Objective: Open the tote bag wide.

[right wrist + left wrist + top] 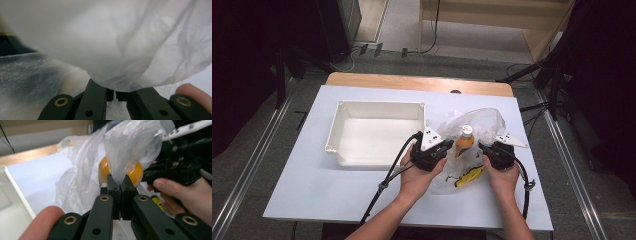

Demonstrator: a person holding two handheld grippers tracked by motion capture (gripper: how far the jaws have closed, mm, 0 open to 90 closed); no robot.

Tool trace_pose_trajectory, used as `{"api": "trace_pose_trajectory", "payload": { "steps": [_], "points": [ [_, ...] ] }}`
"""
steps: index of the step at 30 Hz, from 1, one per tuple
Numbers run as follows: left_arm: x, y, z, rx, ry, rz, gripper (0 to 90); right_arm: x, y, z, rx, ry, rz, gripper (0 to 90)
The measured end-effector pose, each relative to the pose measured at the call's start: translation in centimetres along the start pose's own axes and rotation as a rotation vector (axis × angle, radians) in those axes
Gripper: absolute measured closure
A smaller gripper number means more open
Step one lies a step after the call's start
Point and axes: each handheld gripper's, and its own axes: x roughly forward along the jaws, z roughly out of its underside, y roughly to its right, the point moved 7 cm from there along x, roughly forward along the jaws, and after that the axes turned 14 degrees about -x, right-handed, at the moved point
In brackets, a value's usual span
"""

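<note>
1. Two grippers work one clear plastic bag (477, 125) at the right half of the white table (312, 190). The bag sits just right of the white tray (343, 116), which holds nothing.
2. Left gripper (443, 148): jaws fully closed, with a fold of bag film pinched between the pads, as seen in the left gripper view (120, 187).
3. Right gripper (484, 150): jaws closed on the opposite edge of the bag; in the right gripper view (114, 95) film bunches right at the closed tips.
4. Contents: an orange bottle with a white cap (465, 140) stands upright between the two grippers, still within the bag mouth. A yellow-and-black item (469, 176) lies lower in the bag, near the right hand (502, 177); what it is I cannot tell.
5. Progress (judgement): the bag is gripped on both sides and its mouth is being spread. Nothing has reached the tray yet, so unpacking is at an early stage; bottle and yellow item remain to be taken out.
6. View differences: the high view gives the layout, tray and bottle cap. The left gripper view shows the pinch itself, the bottle's orange body (136, 173) behind the film, and the other gripper held by the hand. The right gripper view is veiled by film, contents indistinct.
</note>
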Motion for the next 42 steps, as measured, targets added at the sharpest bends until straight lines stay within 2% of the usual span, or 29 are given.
{"api": "trace_pose_trajectory", "payload": {
  "steps": [9, 14, 15, 16, 17, 20, 22, 24, 26, 29, 33, 36, 38, 42],
  "points": [
    [1.5, -1.2, 5.7, -0.024, -0.109, -0.039, 90.0, 0.2, 0.6, 0.5, 0.031, -0.035, 0.013, 89.3],
    [1.9, -1.8, 7.8, -0.025, -0.16, -0.074, 90.0, 0.3, 0.8, 0.6, 0.036, -0.043, 0.017, 87.4],
    [1.9, -1.8, 7.8, -0.018, -0.156, -0.077, 90.0, 0.1, 0.8, 0.6, 0.044, -0.037, 0.022, 80.9],
    [1.9, -1.8, 7.8, -0.002, -0.156, -0.086, 90.0, 0.1, 0.8, 0.6, 0.044, -0.037, 0.022, 80.9],
    [1.9, -1.7, 7.9, 0.004, -0.159, -0.093, 90.0, 0.0, 0.8, 0.5, 0.05, -0.03, 0.019, 75.9],
    [2.1, -1.7, 8.3, 0.022, -0.167, -0.113, 90.0, -0.7, 1.0, 0.2, 0.059, 0.003, 0.03, 56.2],
    [2.0, -1.7, 8.4, 0.027, -0.162, -0.122, 90.0, -1.3, 1.1, -0.1, 0.058, 0.023, 0.044, 46.6],
    [2.0, -1.8, 8.4, 0.013, -0.159, -0.115, 90.0, -2.1, 1.2, -0.4, 0.064, 0.046, 0.06, 40.0],
    [1.9, -2.1, 8.2, -0.023, -0.155, -0.109, 90.0, -3.0, 1.3, -0.8, 0.064, 0.078, 0.07, 34.1],
    [1.8, -2.4, 8.2, -0.062, -0.157, -0.098, 90.0, -4.5, 1.5, -1.6, 0.076, 0.145, 0.082, 27.9],
    [1.9, -2.4, 8.3, -0.054, -0.16, -0.103, 90.0, -6.2, 1.9, -2.9, 0.083, 0.215, 0.099, 23.9],
    [1.9, -2.4, 8.3, -0.055, -0.16, -0.103, 90.0, -7.1, 1.8, -3.9, 0.053, 0.244, 0.098, 21.9],
    [1.9, -2.4, 8.3, -0.059, -0.164, -0.103, 90.0, -7.7, 1.5, -4.8, 0.033, 0.277, 0.075, 20.7],
    [2.0, -2.4, 8.3, -0.058, -0.163, -0.106, 90.0, -8.8, 1.0, -7.1, 0.016, 0.342, 0.065, 21.8]
  ]
}}
